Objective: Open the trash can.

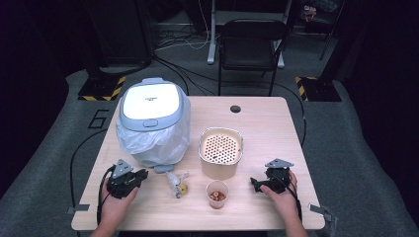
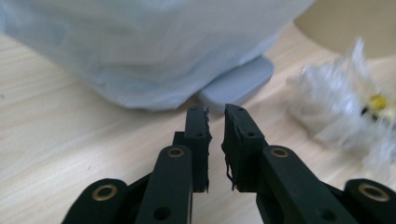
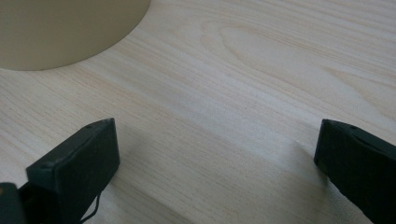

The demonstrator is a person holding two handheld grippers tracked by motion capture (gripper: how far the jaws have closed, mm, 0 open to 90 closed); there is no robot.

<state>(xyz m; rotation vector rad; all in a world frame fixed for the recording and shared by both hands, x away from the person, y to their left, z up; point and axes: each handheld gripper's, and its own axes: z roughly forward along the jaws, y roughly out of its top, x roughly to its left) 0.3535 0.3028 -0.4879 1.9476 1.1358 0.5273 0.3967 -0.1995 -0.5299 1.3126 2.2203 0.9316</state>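
Both hands rest on the pale wooden counter (image 1: pixel 276 123). The left gripper (image 1: pixel 143 174) has its fingers nearly together with nothing between them, pointing at the lidded bin (image 1: pixel 153 121) lined with a white bag. The right gripper (image 1: pixel 253 183) has its fingers spread wide over bare wood. Between them lie a crumpled clear wrapper (image 1: pixel 177 181) (something yellow inside), a small cup (image 1: pixel 217 193) of brownish pieces, and behind it a beige perforated pot (image 1: pixel 220 152).
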